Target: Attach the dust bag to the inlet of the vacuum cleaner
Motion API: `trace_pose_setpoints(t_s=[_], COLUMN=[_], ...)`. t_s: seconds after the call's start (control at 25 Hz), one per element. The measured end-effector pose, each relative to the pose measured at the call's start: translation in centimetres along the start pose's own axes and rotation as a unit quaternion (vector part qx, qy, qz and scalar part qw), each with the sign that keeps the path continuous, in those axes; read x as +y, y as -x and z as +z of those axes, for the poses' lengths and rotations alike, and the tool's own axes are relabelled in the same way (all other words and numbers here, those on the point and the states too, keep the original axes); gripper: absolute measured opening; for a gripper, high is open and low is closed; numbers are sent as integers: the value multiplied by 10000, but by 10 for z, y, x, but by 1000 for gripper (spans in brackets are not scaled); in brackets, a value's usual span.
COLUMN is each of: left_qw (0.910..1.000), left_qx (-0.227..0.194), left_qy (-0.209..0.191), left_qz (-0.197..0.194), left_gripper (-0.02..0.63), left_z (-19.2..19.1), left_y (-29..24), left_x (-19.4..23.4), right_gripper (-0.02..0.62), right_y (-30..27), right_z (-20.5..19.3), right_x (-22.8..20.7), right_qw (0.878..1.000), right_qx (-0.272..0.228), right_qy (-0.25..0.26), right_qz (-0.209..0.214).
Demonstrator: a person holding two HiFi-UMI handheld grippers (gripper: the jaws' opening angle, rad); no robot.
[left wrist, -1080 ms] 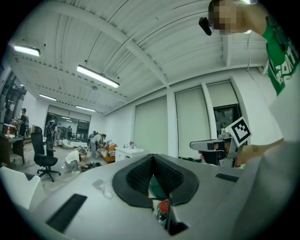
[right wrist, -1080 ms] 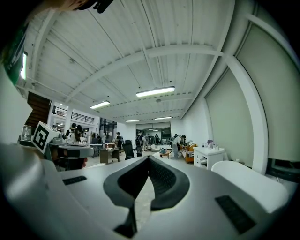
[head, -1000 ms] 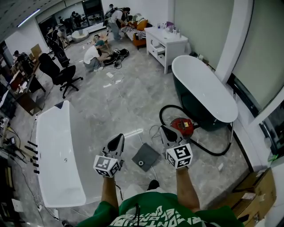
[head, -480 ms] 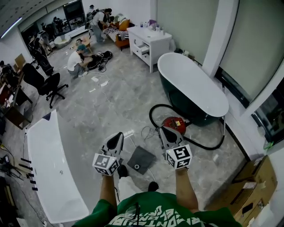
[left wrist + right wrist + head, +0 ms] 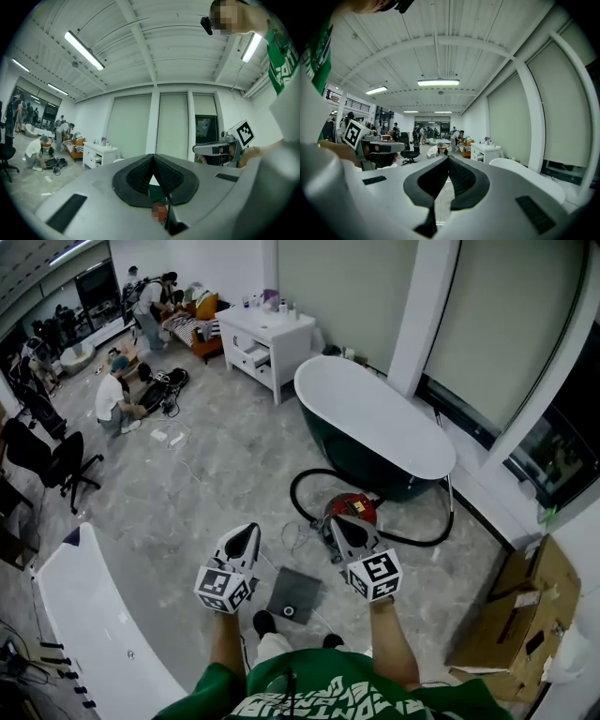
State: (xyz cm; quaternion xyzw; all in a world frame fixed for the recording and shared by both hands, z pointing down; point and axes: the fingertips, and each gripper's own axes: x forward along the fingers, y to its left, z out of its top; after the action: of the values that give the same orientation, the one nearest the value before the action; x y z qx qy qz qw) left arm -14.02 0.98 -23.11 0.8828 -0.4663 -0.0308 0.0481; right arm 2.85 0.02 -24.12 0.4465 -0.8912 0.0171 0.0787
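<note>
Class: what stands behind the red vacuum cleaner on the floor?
The dark bathtub stands behind the red vacuum cleaner. The right gripper covers the vacuum's near side, so that side cannot be seen.

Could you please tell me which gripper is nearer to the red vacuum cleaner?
Right. The right gripper is held just in front of the red vacuum cleaner, overlapping it in the head view; the left gripper is off to its left, further away.
</note>
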Motion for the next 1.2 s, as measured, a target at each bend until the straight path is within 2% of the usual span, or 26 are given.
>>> trace_pose_setpoints(t_s=[0.28,0.56,0.76,0.96,1.2], left_qw=[9982,9931,9912,9909,9893], left_qx=[-49,-18,85,196,328], left_qy=[129,202,263,187,80], left_qz=[-582,-1153,-1294,-1316,-1419], left_gripper=[2,2,2,1,2], left_z=[6,3,-7,-12,-20], left_y=[-16,-19,-20,-25,-38], left_x=[56,79,78,75,64], right_gripper=[8,8,8,8,8], right_y=[-43,-62,-63,-72,-64], right_z=[7,-5,-12,-12,-22], right_x=[21,48,47,46,30], right_qw=[9986,9956,9947,9945,9943], right_qx=[176,455,507,580,617], right_qy=[100,168,84,238,138], right_qz=[-487,-802,-893,-842,-860])
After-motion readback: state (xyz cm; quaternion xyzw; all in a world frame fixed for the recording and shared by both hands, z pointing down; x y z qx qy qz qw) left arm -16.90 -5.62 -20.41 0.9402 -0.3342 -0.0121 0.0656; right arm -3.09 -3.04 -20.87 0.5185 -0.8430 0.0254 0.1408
